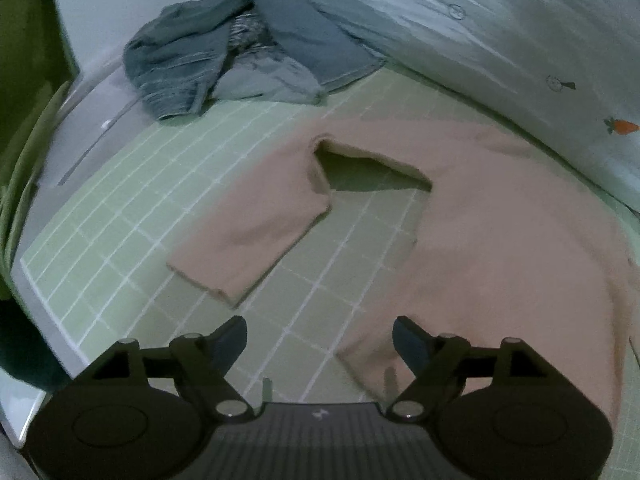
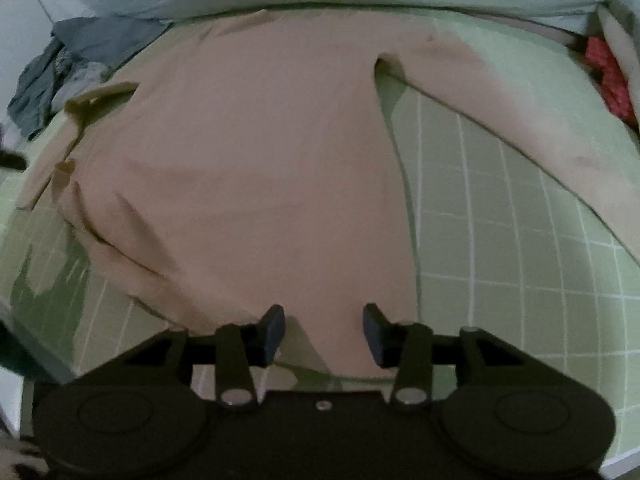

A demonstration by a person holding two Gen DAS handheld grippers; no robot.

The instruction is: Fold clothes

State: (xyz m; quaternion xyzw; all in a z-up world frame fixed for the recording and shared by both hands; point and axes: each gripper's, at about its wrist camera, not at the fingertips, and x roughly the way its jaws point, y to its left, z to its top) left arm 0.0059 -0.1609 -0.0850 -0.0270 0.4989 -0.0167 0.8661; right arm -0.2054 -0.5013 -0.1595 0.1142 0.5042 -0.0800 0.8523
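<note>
A beige long-sleeved top (image 2: 256,168) lies spread flat on a green grid mat (image 2: 500,264). In the left wrist view the top (image 1: 500,248) fills the right side, with its sleeve (image 1: 248,240) reaching toward the front left. My left gripper (image 1: 320,340) is open and empty above the mat, its right finger over the top's bottom corner. My right gripper (image 2: 324,328) is open and empty, with its fingers on either side of the top's hem at the near edge.
A heap of grey-blue clothes (image 1: 224,52) lies at the mat's (image 1: 120,208) far left corner. A pale bedcover (image 1: 480,20) with carrot prints runs along the back. A red cloth (image 2: 608,76) sits at the far right.
</note>
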